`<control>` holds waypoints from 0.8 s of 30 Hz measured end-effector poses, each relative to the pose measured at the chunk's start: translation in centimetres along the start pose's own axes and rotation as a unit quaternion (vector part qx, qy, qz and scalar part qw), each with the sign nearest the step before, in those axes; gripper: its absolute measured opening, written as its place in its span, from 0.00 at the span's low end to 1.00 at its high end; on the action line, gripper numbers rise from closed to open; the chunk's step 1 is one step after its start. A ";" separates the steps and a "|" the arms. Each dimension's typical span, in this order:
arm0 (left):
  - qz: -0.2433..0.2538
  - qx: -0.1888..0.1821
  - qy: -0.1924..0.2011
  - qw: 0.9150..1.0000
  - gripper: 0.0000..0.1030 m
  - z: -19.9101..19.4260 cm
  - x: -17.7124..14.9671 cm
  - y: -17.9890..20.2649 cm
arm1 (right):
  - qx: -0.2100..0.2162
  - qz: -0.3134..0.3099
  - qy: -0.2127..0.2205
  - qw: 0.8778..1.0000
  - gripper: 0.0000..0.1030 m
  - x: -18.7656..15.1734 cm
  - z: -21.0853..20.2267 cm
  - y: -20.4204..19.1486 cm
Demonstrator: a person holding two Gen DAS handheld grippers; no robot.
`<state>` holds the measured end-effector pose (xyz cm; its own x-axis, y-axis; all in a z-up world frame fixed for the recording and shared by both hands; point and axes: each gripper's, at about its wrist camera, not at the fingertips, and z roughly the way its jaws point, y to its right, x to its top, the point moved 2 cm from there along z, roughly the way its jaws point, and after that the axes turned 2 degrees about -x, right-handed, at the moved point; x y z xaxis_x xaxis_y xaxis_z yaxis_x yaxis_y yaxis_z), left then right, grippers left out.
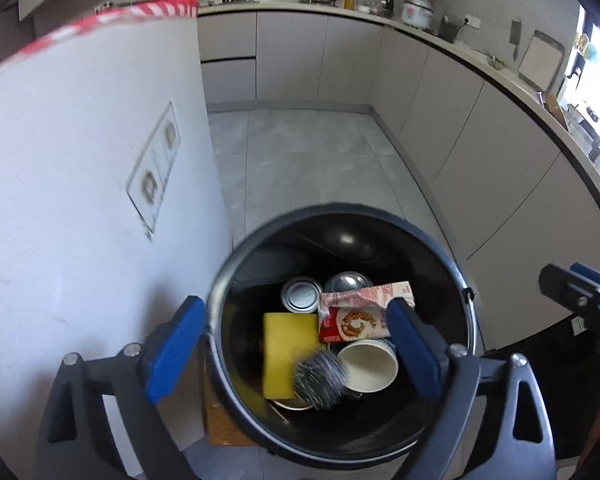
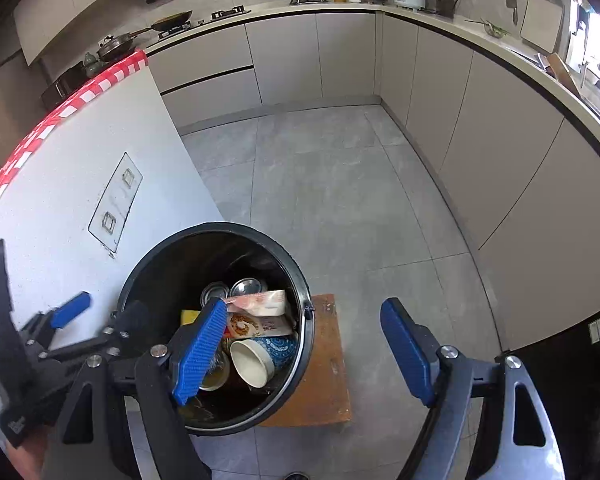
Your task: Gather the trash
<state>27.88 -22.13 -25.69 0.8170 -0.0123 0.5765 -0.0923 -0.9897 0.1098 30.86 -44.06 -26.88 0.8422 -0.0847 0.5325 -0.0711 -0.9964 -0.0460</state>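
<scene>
A black round trash bin stands on the floor beside a white counter wall; it also shows in the right wrist view. Inside lie a yellow sponge, a steel wool ball, two cans, a red and white carton and a white paper cup. My left gripper is open and empty, hovering over the bin mouth. My right gripper is open and empty, above the bin's right rim. The left gripper shows at the right view's lower left.
The bin stands on a brown wooden board. A white counter side with a socket plate and a red checked cloth is on the left. Grey cabinets run along the back and right. Grey tile floor lies beyond.
</scene>
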 end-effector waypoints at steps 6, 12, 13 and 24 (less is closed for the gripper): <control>0.020 0.018 0.008 1.000 1.00 -2.2 0.4 -0.2 | -0.015 0.013 -0.010 1.000 1.00 0.1 0.3 -0.1; 0.025 0.012 0.023 0.999 1.00 -4.3 1.4 -0.2 | -0.019 0.009 0.000 1.000 1.00 0.2 -1.1 -0.3; 0.026 0.012 0.027 0.999 1.00 -4.6 1.6 -0.3 | -0.018 0.008 0.000 1.000 1.00 0.2 -1.6 -0.4; 0.012 0.014 0.059 0.998 1.00 -17.9 0.0 -4.3 | -0.006 -0.028 0.035 0.999 1.00 -3.5 -14.8 -4.0</control>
<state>18.03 -15.31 -11.66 0.7426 -0.0205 0.6695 -0.0937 -0.9929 0.0735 20.27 -39.83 -16.06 0.8052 -0.0281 0.5923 -0.0316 -0.9995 -0.0045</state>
